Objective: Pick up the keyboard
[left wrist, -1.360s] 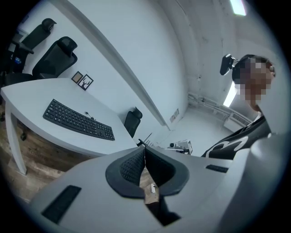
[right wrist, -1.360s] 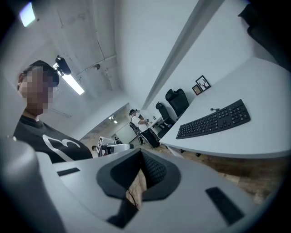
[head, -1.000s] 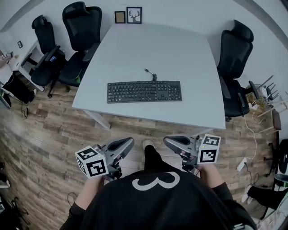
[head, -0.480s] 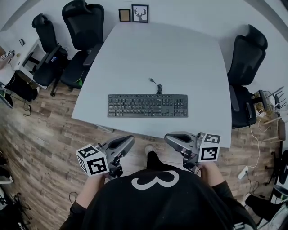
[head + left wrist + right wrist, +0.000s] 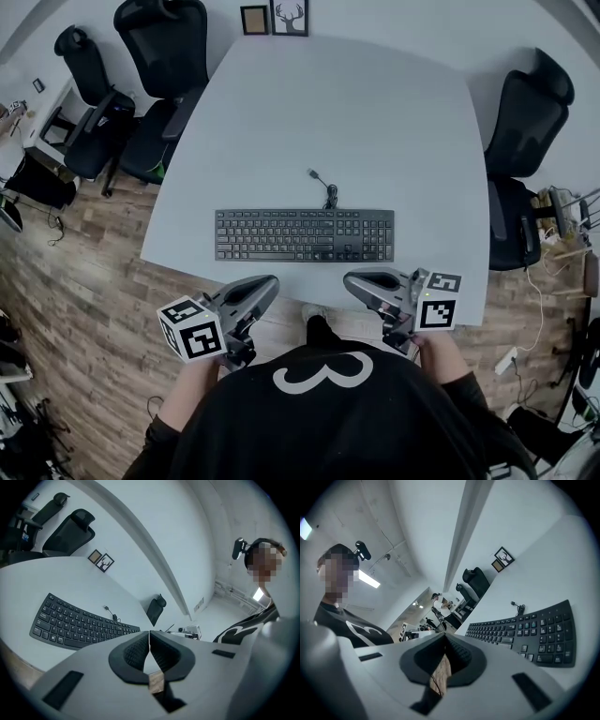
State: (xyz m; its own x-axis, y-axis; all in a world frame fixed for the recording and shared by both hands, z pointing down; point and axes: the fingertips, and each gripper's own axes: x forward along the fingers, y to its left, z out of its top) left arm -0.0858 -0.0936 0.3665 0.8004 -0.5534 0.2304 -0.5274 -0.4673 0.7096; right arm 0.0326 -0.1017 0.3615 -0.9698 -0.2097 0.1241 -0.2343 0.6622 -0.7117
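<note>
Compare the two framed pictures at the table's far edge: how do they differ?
The deer picture is larger than the brown picture. The deer picture shows an antlered head on white; the brown picture looks plain tan. Both have dark frames and stand side by side at the far edge of the table.
</note>
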